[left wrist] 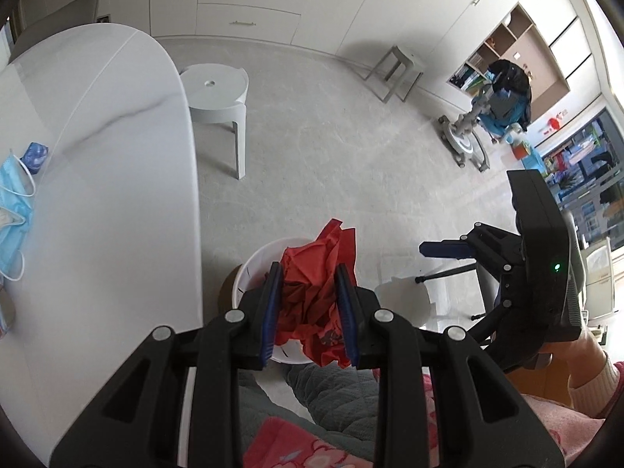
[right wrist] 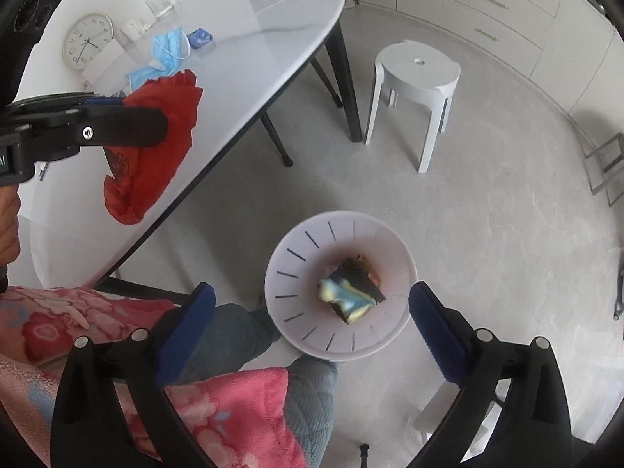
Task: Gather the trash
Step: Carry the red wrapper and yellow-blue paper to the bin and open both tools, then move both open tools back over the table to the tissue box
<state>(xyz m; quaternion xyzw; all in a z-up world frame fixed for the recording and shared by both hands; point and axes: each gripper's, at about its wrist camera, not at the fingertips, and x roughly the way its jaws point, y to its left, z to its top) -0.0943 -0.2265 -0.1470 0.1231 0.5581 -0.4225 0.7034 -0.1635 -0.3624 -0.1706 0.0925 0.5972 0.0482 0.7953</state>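
Red wrapper (left wrist: 316,292) clamped in left jaws; right jaws apart above bin (right wrist: 296,335).

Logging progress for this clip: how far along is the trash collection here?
Done: a crumpled yellow-blue-black wrapper lies in the white slotted bin on the floor, under the right gripper, whose jaws stand wide open and empty. In hand: the left gripper is clamped on a crumpled red bag above the bin, not yet dropped. Left: a blue face mask and small blue packet on the white table.
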